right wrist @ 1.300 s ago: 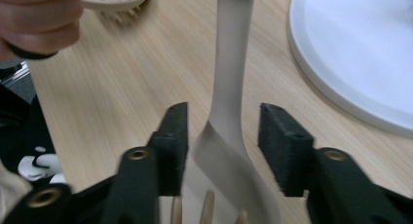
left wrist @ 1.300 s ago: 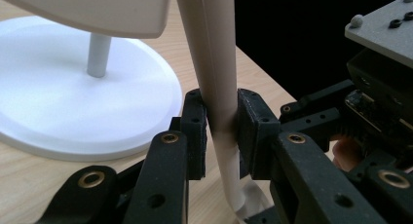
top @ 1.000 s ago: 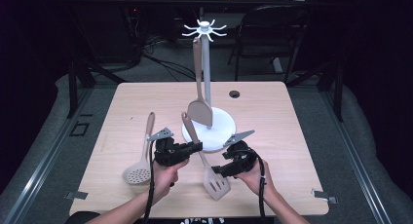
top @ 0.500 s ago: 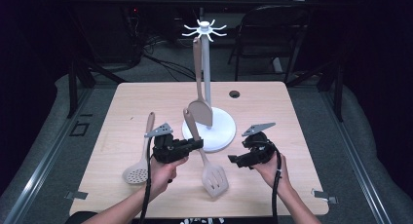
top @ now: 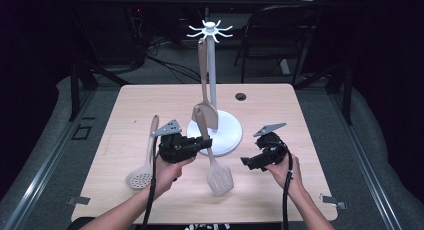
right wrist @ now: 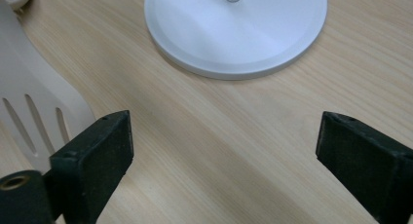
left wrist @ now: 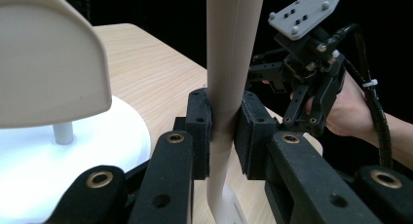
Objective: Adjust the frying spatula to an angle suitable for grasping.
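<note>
Table point(top: 150, 105): light wood, dark floor all round.

Rack point(top: 212, 85): white pole on round white base, near table centre; hook crown at top. Base also seen in right gripper view point(right wrist: 234, 34) and left gripper view point(left wrist: 73, 170).

Spatula point(top: 205, 97): beige, hung from a rack hook, blade down, just above base. Blade fills upper left of left gripper view point(left wrist: 48, 68).

Turner point(top: 215, 160): beige, slotted. Handle clamped in left gripper point(top: 202, 143); slotted blade low, toward near edge, right of centre. Touching table or just clear: cannot tell. Left gripper view: both pads tight on handle point(left wrist: 229, 87), handle running up out of frame, blade end at bottom. Slotted blade at left in right gripper view point(right wrist: 39, 112).

Left gripper point(left wrist: 224, 131): jaws narrow, closed on turner handle. Held in left hand point(top: 167, 167), just left of rack base.

Right gripper point(top: 247, 162): in right hand point(top: 287, 170), right of turner, near rack base, apart from both. Right gripper view point(right wrist: 224, 136): jaws wide, nothing between, bare wood below. Also visible in left gripper view point(left wrist: 302, 114), beyond turner handle.

Skimmer point(top: 145, 157): beige, perforated round head, flat on table, left side, head toward near edge, handle pointing away. Just left of left gripper.

Small dark hole point(top: 241, 96): in tabletop, toward far edge, right of pole.

Chair point(top: 280, 35): dark, beyond far edge.
</note>
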The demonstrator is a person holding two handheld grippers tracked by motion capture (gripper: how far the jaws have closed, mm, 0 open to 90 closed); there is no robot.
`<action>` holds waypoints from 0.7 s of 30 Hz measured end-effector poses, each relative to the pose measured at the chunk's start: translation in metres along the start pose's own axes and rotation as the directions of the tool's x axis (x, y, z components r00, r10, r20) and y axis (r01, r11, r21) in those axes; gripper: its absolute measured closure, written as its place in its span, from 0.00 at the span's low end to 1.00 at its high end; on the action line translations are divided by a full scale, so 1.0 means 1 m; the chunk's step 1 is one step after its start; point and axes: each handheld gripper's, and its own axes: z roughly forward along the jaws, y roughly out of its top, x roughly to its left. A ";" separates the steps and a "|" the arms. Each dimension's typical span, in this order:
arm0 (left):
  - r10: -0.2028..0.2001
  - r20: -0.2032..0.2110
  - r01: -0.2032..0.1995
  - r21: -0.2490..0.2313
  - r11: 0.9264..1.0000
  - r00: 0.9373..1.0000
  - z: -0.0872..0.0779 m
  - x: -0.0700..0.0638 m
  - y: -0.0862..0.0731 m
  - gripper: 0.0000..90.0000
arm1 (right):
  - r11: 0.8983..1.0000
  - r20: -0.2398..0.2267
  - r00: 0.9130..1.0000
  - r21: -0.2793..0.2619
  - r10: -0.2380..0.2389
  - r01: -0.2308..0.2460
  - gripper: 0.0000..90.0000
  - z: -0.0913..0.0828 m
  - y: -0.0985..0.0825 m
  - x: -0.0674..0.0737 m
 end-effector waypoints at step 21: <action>0.103 0.012 -0.104 0.037 0.994 0.995 0.013 -0.005 0.056 0.87 | 1.000 0.000 1.000 0.014 0.020 -0.020 0.01 0.001 -0.001 -0.008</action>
